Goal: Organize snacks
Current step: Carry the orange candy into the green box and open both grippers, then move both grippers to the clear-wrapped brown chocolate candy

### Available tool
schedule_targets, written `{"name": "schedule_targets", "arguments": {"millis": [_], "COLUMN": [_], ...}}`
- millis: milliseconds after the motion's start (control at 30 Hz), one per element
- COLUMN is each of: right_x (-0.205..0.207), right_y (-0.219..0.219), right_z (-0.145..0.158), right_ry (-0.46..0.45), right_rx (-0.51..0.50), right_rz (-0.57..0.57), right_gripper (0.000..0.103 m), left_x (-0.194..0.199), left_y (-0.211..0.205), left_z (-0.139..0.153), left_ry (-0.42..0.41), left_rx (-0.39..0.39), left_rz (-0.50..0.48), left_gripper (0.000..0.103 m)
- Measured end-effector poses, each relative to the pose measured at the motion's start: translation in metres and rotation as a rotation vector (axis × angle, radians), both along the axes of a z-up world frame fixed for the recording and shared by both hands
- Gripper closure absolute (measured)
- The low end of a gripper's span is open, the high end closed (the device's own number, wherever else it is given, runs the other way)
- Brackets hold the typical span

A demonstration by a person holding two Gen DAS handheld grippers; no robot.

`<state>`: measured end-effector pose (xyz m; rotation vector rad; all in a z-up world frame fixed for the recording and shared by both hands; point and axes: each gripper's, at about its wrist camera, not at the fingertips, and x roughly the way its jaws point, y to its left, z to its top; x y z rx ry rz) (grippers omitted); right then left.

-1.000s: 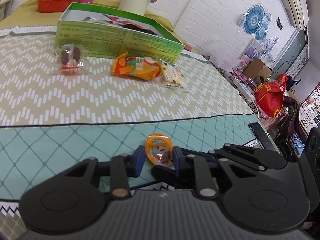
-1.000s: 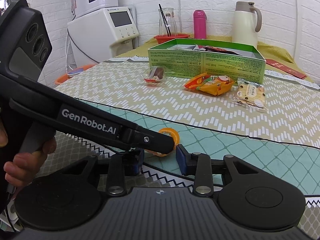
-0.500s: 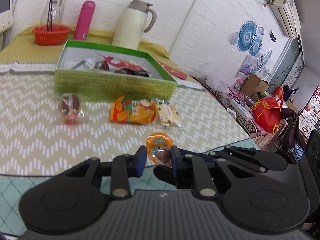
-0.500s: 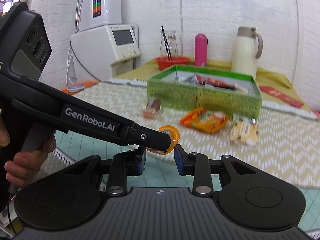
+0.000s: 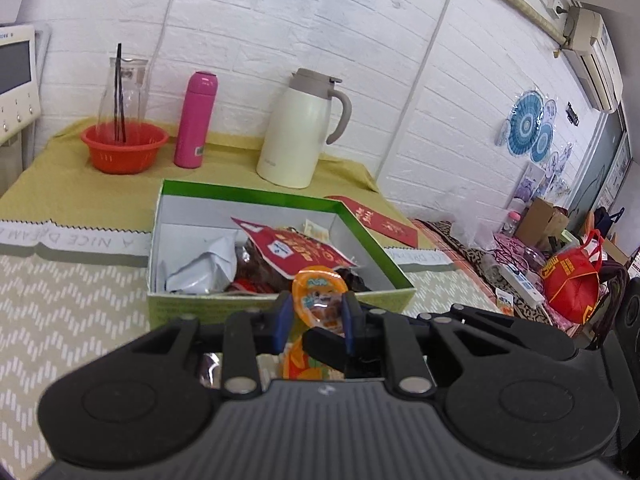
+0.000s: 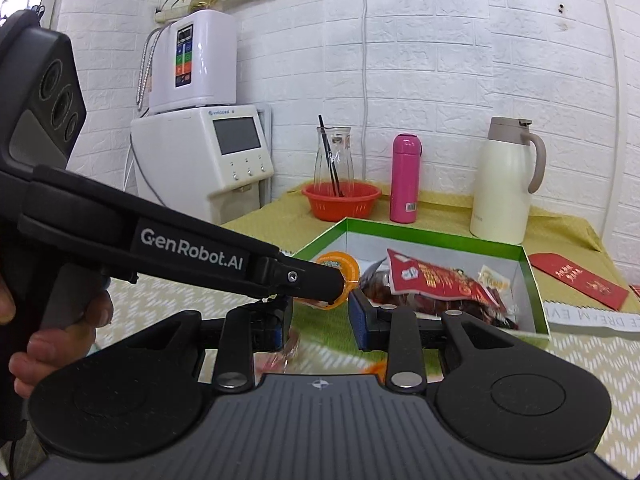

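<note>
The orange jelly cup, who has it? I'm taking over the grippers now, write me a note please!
Left hand-held gripper: shut on the orange jelly cup, held in the air at the near wall of the green box.
Right hand-held gripper: open, holding nothing, just below the cup.
Done: a red packet and other snacks are in the box.
Left: drop the cup into the box. An orange packet shows below the left gripper, outside the box; it probably goes in too.
</note>
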<state>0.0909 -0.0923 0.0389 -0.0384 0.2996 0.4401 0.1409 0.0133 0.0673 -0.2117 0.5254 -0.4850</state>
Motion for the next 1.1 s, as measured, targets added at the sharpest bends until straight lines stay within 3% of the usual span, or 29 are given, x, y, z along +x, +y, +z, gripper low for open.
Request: {"name": "schedule_targets", "arguments": {"millis": [333, 567, 600, 633, 667, 700, 767, 867, 900, 933, 1100], "right_x": [0.054, 0.073, 0.075, 0.075, 0.075, 0.074, 0.069, 0.065, 0.063, 0.062, 0.056], "right_y": [0.008, 0.007, 0.008, 0.008, 0.008, 0.007, 0.007, 0.008, 0.008, 0.008, 0.006], "right_z": [-0.009, -0.022, -0.023, -0.025, -0.026, -0.027, -0.029, -0.032, -0.033, -0.034, -0.033], "right_ry": [0.036, 0.071, 0.071, 0.067, 0.061, 0.054, 0.026, 0.006, 0.005, 0.009, 0.021], "right_rx": [0.01, 0.019, 0.015, 0.011, -0.001, -0.011, -0.027, -0.058, -0.061, -0.061, -0.058], "right_rz": [-0.025, -0.028, -0.023, -0.021, -0.019, -0.02, -0.027, -0.041, -0.044, -0.047, -0.05], "right_gripper": [0.048, 0.047, 0.047, 0.046, 0.034, 0.016, 0.0, 0.0, 0.0, 0.0, 0.0], "left_x": [0.062, 0.082, 0.083, 0.085, 0.084, 0.08, 0.075, 0.072, 0.07, 0.067, 0.056], "left_y": [0.009, 0.006, 0.006, 0.007, 0.01, 0.013, 0.017, 0.018, 0.017, 0.017, 0.016], "left_z": [-0.012, -0.025, -0.027, -0.028, -0.03, -0.03, -0.03, -0.028, -0.028, -0.028, -0.027], "left_ry": [0.04, 0.05, 0.05, 0.051, 0.049, 0.034, 0.012, 0.022, 0.018, 0.005, -0.01], "left_rx": [-0.035, 0.002, 0.005, 0.003, -0.009, -0.033, -0.063, -0.037, -0.02, -0.004, 0.013], "left_rz": [0.032, 0.026, 0.026, 0.028, 0.04, 0.062, 0.084, 0.14, 0.159, 0.189, 0.192], "left_gripper": [0.087, 0.085, 0.08, 0.051, 0.034, 0.032, 0.03, 0.022, 0.007, 0.002, 0.001]}}
